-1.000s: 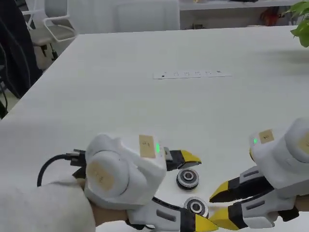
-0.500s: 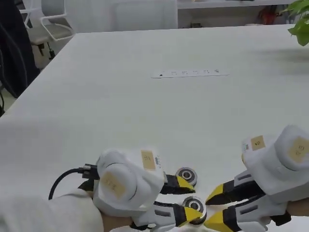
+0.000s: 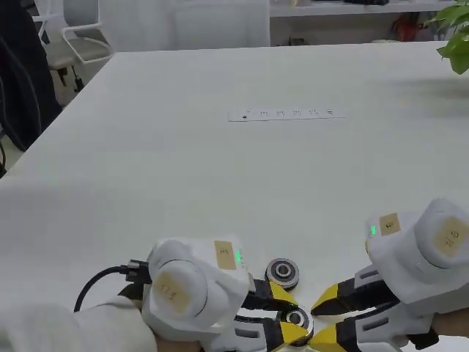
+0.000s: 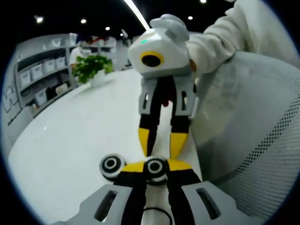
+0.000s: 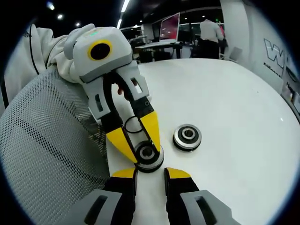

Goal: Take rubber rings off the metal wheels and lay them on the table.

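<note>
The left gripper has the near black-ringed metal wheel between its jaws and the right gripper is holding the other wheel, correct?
The right gripper holds nothing: its jaws stand open, facing the near black-ringed metal wheel in the left gripper. The other wheel lies free on the white table, as the right gripper view shows.

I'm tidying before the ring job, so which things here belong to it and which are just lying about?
Job: near wheel, far wheel, left tool, right tool.
Lying about: power strip, plant, chair.
</note>
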The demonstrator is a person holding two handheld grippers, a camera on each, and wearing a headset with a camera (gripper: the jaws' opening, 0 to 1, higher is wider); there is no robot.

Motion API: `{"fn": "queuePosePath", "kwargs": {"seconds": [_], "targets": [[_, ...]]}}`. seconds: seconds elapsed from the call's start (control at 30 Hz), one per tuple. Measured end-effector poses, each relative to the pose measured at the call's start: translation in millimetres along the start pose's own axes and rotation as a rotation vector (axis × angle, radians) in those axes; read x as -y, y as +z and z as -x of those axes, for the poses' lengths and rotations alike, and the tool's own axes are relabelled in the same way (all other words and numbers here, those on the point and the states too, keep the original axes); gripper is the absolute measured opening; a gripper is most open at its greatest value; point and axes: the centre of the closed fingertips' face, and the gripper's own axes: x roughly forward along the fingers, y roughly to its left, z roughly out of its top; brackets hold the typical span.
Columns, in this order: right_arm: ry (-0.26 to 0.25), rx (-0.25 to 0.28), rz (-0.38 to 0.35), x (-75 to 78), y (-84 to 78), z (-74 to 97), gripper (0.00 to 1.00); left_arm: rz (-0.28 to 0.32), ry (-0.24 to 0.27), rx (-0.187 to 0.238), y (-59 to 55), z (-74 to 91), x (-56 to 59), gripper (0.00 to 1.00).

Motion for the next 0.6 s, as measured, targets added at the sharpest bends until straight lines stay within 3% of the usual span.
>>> {"fn": "queuePosePath", "kwargs": {"seconds": [0.27,0.37,0.6], "targets": [[0.004,0.030,-0.001,-0.7,3.2,-2.8,0.23,0.003,0.012,0.014,-0.4,-2.2,-2.6,0.15],[0.017,0.020,0.042,-4.4,1.8,-3.2,0.18,0.000,0.013,0.014,-0.3,-2.1,-3.1,0.15],[0.016,0.005,0.054,-1.9,-1.0,0.7,0.11,0.002,0.014,0.016,0.1,-1.0,-3.1,0.14]]}}
